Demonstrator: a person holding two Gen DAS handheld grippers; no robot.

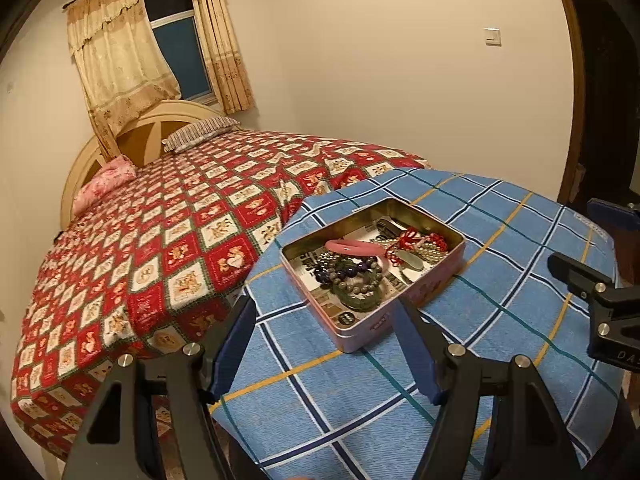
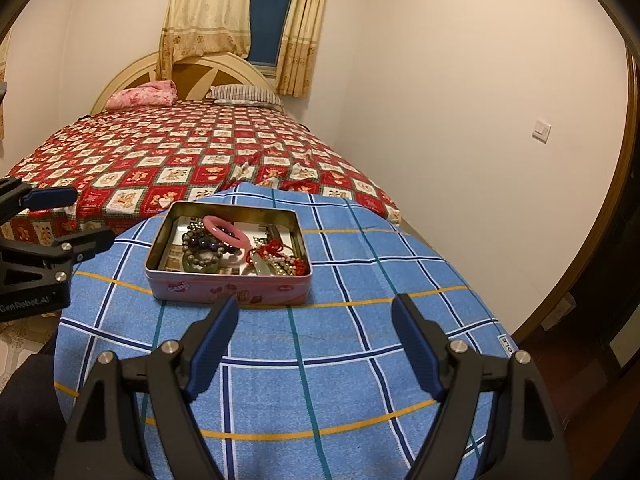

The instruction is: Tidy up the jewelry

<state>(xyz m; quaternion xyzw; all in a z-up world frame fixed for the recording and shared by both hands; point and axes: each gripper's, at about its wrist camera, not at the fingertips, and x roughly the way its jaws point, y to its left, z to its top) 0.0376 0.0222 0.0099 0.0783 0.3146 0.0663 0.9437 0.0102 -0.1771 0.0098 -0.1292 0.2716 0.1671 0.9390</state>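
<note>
Both grippers, left (image 1: 326,346) and right (image 2: 314,344), gape wide, empty. Tin (image 2: 228,280) just beyond fingertips. Pink bangle (image 2: 226,232): rigid, slick, likely brittle; pinch across rim.

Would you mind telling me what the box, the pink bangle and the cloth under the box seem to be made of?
The box looks like thin painted tin: its inner walls shine gold like metal, its outside is printed pink. The pink bangle seems glossy stone, glass or plastic; the smooth sheen leaves that open. The checked cloth appears woven cotton, matte, with a visible weave.
</note>
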